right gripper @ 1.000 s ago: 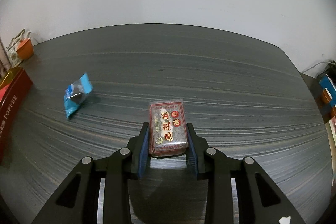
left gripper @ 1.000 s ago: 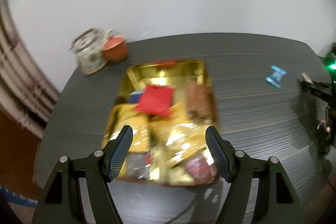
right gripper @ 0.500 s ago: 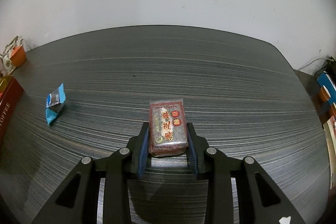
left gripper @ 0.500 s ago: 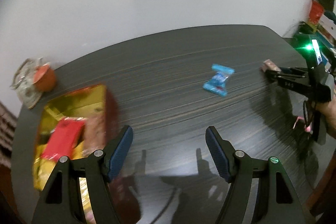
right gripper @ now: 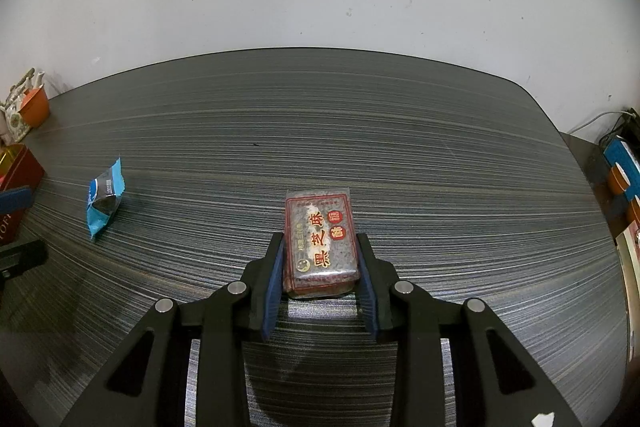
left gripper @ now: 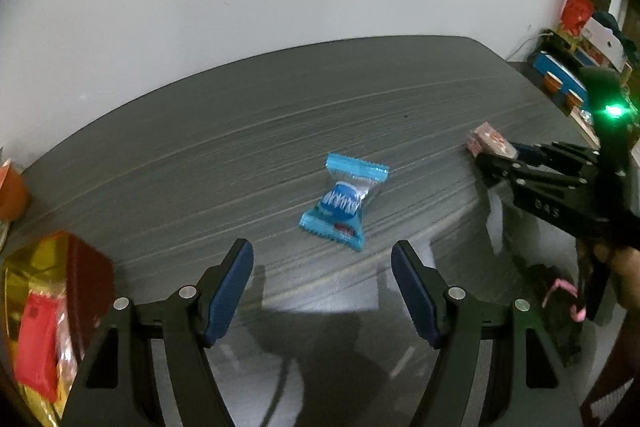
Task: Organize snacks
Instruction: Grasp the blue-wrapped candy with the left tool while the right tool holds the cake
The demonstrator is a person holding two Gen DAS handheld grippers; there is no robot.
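A blue candy packet [left gripper: 344, 201] lies on the dark table just ahead of my left gripper [left gripper: 322, 267], which is open and empty above the table. The packet also shows at the left of the right wrist view [right gripper: 104, 197]. My right gripper [right gripper: 320, 259] is shut on a red sesame snack block [right gripper: 320, 241] with Chinese writing, held just above the table. That gripper and block [left gripper: 488, 143] show at the right of the left wrist view. The gold snack box [left gripper: 44, 307] holding several packets sits at the left edge.
An orange cup [right gripper: 34, 109] and a patterned teapot [right gripper: 14, 111] stand at the table's far left corner. Boxes and clutter [left gripper: 576, 39] stand beyond the table's right edge. The red box side [right gripper: 18, 183] is at the left.
My left gripper has swung right, away from over the snack box to just behind the blue packet. My right gripper still holds the red block and has shifted slightly.
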